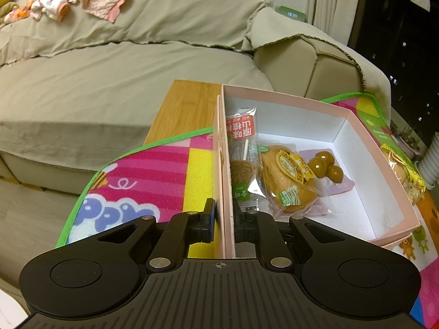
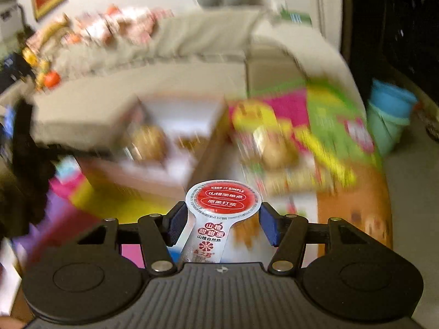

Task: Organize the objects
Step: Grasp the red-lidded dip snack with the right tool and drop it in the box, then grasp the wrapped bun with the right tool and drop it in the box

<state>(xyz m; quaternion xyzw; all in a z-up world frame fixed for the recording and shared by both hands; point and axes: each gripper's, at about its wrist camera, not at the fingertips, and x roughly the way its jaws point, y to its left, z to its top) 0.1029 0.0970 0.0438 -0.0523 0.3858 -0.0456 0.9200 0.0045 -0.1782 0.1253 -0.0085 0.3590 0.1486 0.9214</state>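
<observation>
While the left gripper (image 1: 223,223) pinches the pink box (image 1: 384,161) wall, the right gripper (image 2: 222,226) jaws clamp a light hawthorn snack packet (image 2: 221,208) (crushable, slippery film) by its stiffer round rim above the table.

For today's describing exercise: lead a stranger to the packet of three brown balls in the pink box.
Start at the pink box on the colourful play mat by the sofa. Snacks lie inside it in a row. The packet of brown balls is farthest right, beside the wrapped bun; it alone shows three round balls.
</observation>
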